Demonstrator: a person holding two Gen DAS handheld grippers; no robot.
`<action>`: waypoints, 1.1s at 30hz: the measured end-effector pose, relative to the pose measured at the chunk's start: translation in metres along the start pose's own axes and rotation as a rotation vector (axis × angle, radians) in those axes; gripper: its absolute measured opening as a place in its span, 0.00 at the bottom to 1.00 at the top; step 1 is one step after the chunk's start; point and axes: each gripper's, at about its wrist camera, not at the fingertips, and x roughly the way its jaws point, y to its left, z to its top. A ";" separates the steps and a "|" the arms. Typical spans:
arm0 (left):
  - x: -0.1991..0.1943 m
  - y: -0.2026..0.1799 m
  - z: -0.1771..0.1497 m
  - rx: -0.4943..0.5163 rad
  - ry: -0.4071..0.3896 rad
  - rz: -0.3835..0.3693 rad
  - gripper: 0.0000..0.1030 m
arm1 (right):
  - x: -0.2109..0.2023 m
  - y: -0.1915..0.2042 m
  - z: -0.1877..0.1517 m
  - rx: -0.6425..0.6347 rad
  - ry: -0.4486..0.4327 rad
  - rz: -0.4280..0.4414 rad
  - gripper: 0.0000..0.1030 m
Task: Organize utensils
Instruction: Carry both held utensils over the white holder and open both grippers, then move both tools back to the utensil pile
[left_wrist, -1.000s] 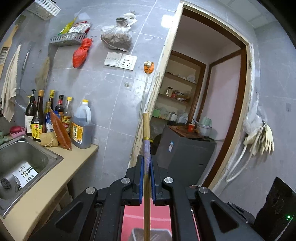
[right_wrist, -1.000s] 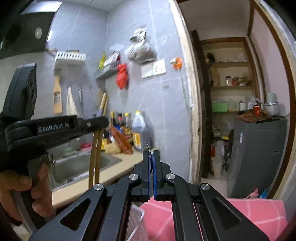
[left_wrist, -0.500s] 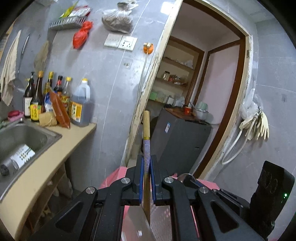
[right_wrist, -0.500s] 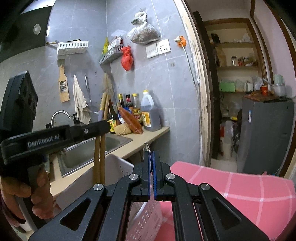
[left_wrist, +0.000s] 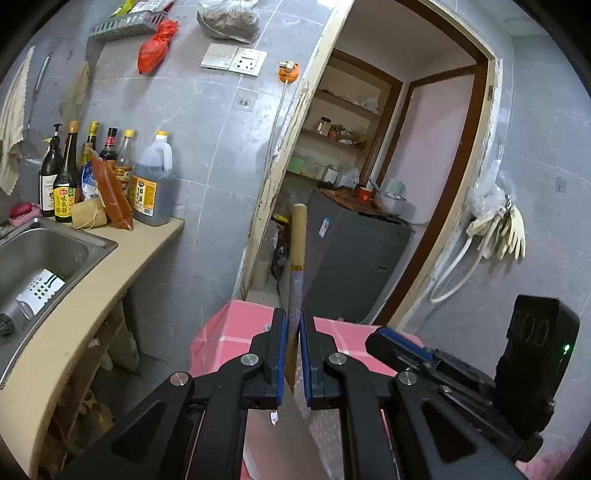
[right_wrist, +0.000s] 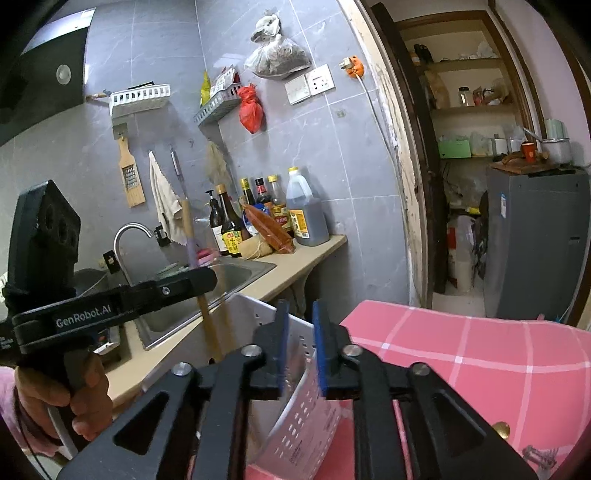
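Observation:
My left gripper (left_wrist: 292, 325) is shut on a pair of wooden chopsticks (left_wrist: 296, 258) that stand upright, tips down over a white perforated utensil basket (left_wrist: 325, 428). In the right wrist view the left gripper (right_wrist: 199, 277) holds the chopsticks (right_wrist: 207, 321) just left of the basket (right_wrist: 295, 413). My right gripper (right_wrist: 299, 325) is open and empty above the basket's rim. The basket stands on a pink checked tablecloth (right_wrist: 461, 354).
A steel sink (left_wrist: 33, 254) is set in a beige counter (left_wrist: 92, 288) at the left, with several sauce bottles (left_wrist: 110, 177) at its back. A grey cabinet (left_wrist: 351, 258) stands in the doorway beyond. A small metal thing (right_wrist: 537, 452) lies on the cloth at the right.
Both grippers have come down toward the basket on the pink table. My right gripper was shut and now stands open. The left still holds the chopsticks.

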 end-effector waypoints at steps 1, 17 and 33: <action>-0.001 0.000 0.000 0.003 0.004 0.001 0.07 | -0.002 0.001 0.000 0.005 -0.004 -0.004 0.21; -0.067 -0.045 -0.007 -0.016 -0.119 -0.001 0.67 | -0.139 0.006 0.022 0.015 -0.207 -0.266 0.92; -0.089 -0.127 -0.079 0.119 -0.075 -0.016 1.00 | -0.243 -0.019 -0.028 0.023 -0.104 -0.499 0.99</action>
